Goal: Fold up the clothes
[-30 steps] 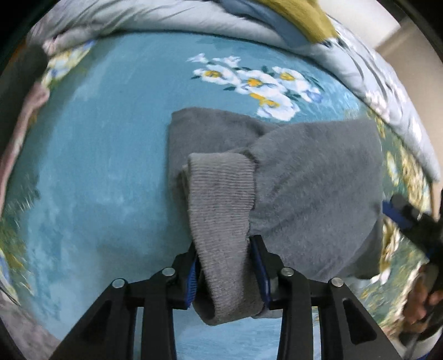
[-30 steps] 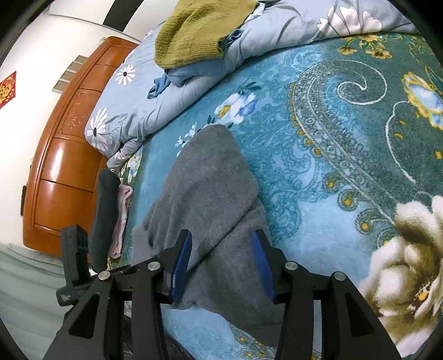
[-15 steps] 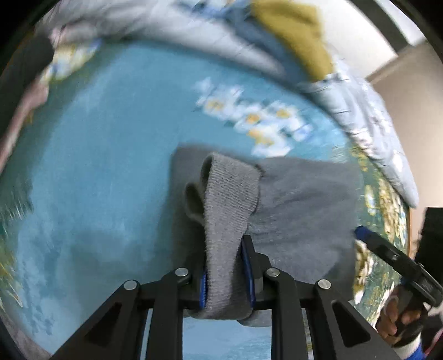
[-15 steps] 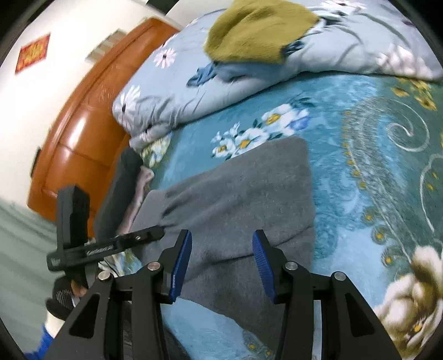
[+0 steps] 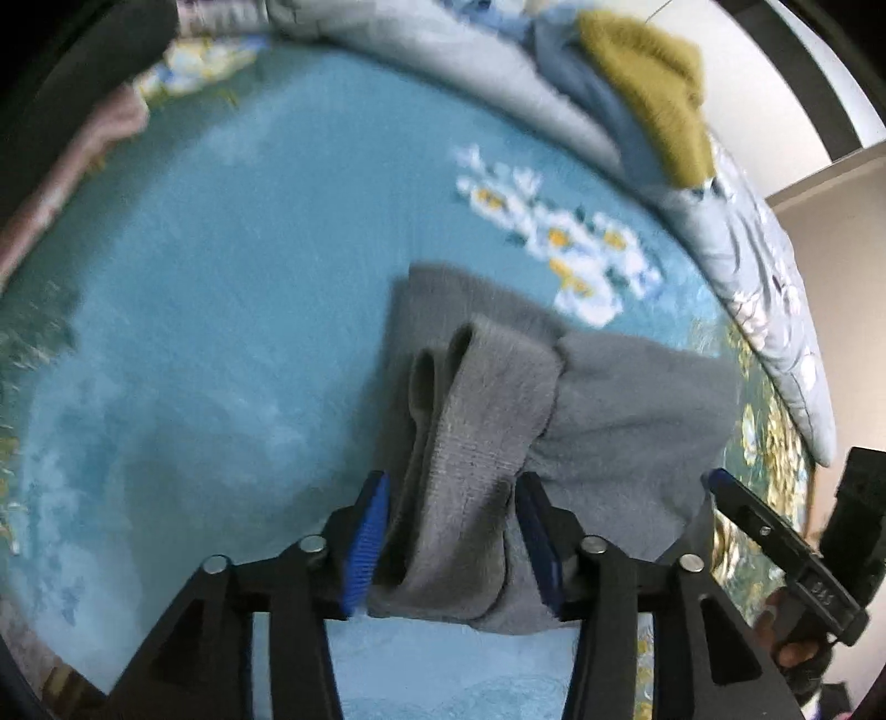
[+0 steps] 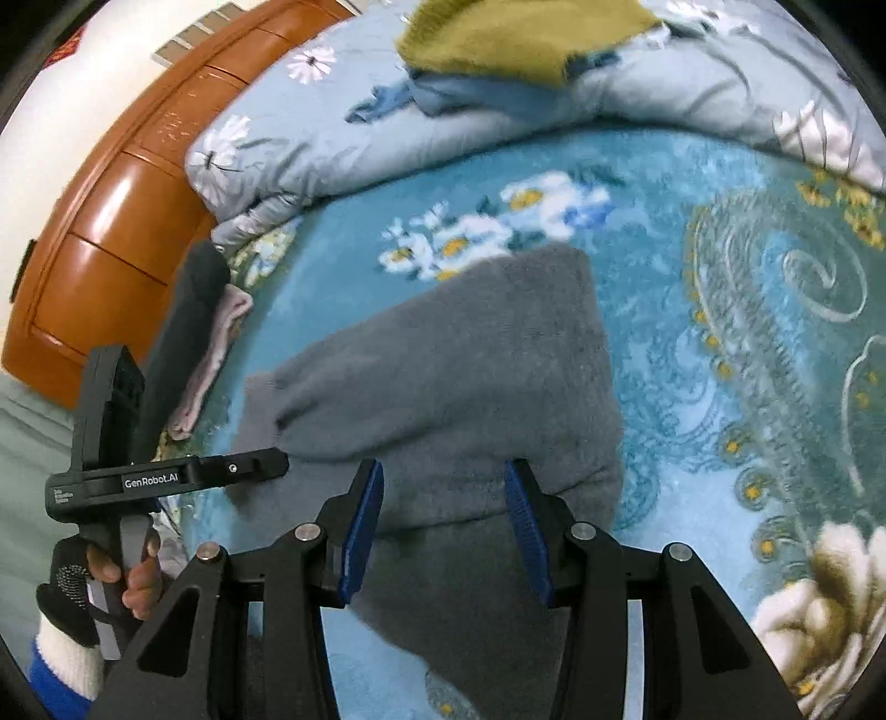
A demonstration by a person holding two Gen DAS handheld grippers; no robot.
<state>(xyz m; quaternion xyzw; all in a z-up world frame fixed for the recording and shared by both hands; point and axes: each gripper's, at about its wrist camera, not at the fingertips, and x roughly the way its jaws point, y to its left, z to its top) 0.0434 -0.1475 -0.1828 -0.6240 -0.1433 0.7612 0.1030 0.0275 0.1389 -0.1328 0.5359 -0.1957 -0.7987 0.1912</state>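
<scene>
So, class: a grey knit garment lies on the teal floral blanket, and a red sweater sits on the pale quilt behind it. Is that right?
Not quite. The sweater on the pale quilt is olive-yellow, not red; the right wrist view shows it best. The rest stands: the grey knit garment lies on the teal floral blanket.

A bedroom in a home

A teal floral blanket (image 6: 720,232) covers the bed, a rumpled grey-blue quilt (image 6: 343,138) lies at twelve o'clock (clothes heaped on it), and a wooden headboard (image 6: 111,221) stands at ten.
</scene>
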